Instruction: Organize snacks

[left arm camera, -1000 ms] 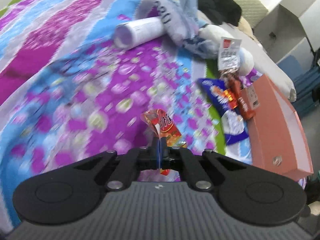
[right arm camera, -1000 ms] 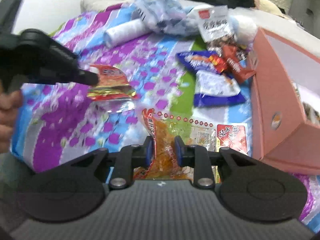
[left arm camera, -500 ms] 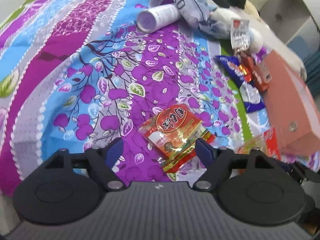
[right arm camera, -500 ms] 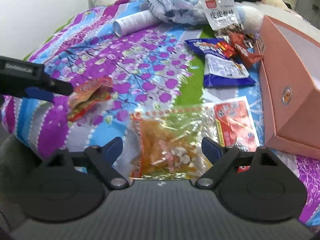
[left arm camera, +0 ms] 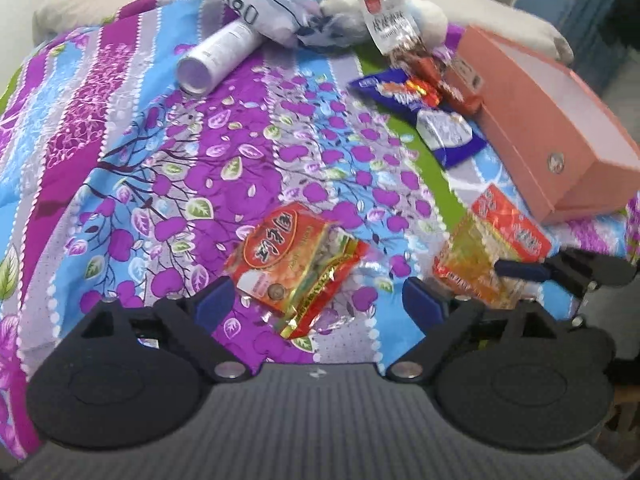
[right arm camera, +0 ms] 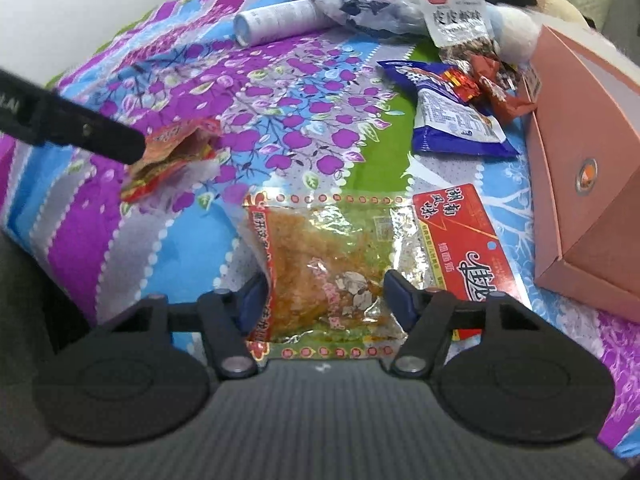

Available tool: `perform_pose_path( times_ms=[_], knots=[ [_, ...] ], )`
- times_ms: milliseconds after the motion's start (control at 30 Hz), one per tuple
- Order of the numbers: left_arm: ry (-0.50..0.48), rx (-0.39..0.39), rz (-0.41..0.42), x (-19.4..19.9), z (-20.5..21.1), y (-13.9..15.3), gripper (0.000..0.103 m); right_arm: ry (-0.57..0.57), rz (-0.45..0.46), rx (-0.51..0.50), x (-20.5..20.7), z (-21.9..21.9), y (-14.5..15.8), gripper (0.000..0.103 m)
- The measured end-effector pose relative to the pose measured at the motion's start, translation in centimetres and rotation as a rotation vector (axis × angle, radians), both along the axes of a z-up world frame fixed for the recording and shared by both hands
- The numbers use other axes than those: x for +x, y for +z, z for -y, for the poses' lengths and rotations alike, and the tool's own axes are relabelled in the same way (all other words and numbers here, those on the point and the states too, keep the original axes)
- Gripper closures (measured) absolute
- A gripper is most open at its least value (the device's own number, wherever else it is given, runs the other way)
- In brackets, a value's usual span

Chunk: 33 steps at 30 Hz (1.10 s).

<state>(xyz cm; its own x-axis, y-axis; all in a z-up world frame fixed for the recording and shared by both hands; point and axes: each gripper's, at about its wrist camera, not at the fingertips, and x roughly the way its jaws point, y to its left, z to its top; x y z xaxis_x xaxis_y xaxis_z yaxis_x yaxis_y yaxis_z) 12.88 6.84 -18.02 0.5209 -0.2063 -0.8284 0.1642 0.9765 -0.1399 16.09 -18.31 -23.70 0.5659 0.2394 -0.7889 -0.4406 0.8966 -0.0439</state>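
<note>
While snacks are sorted on the patterned bed (left arm camera: 120, 128), the left gripper (left arm camera: 318, 300) is seen opening wide over a red packet (left arm camera: 294, 258), untouched. At three o'clock, the right gripper (right arm camera: 322, 294) is closing around a clear orange packet (right arm camera: 328, 264), seemingly for lifting.

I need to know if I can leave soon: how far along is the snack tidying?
Early. Nothing is visibly in the pink cardboard box. The left tongs are opening over the small red-orange snack packet; the right tongs are closing around the clear packet of orange snack. The blue-white bag and red wrappers lie loose.
</note>
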Motion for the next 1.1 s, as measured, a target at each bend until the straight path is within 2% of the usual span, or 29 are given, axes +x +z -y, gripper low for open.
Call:
perform_pose_path(
  times_ms=[200,467,667,767,800,833,967,1033,1100],
  knots=[
    [-0.129,0.104,0.058,0.7,1.0,-1.9,0.010,-0.025,-0.030,-0.003,0.4,0.0,0.9,0.052],
    [-0.279,0.209,0.104,1.9,2.4,-5.4,0.010,-0.064,-0.048,-0.037,0.5,-0.2,2.2,0.055],
    [-0.198,0.118,0.092,3.4,1.1,-5.9,0.012,-0.098,-0.064,-0.019,0.0,0.4,2.7,0.055],
    [-0.131,0.096,0.084,3.7,0.2,-5.7,0.026,-0.092,-0.054,-0.008,0.0,0.3,2.8,0.055],
    [-0.101,0.091,0.082,3.7,-0.1,-5.5,0.035,-0.090,-0.052,0.000,0.1,0.3,2.8,0.056],
    [-0.072,0.080,0.078,3.8,-0.4,-5.4,0.040,-0.090,-0.052,0.008,0.1,0.3,2.8,0.056],
    [0.051,-0.005,0.061,3.9,-1.8,-4.6,0.054,-0.093,-0.045,0.028,0.3,0.4,2.7,0.056],
    [0.092,-0.031,0.076,3.7,-2.1,-3.7,0.068,-0.106,-0.041,0.042,0.4,0.4,2.8,0.056],
    [0.124,-0.048,0.079,3.5,-2.2,-2.9,0.071,-0.119,-0.036,0.058,0.3,0.5,3.1,0.056]
  ],
)
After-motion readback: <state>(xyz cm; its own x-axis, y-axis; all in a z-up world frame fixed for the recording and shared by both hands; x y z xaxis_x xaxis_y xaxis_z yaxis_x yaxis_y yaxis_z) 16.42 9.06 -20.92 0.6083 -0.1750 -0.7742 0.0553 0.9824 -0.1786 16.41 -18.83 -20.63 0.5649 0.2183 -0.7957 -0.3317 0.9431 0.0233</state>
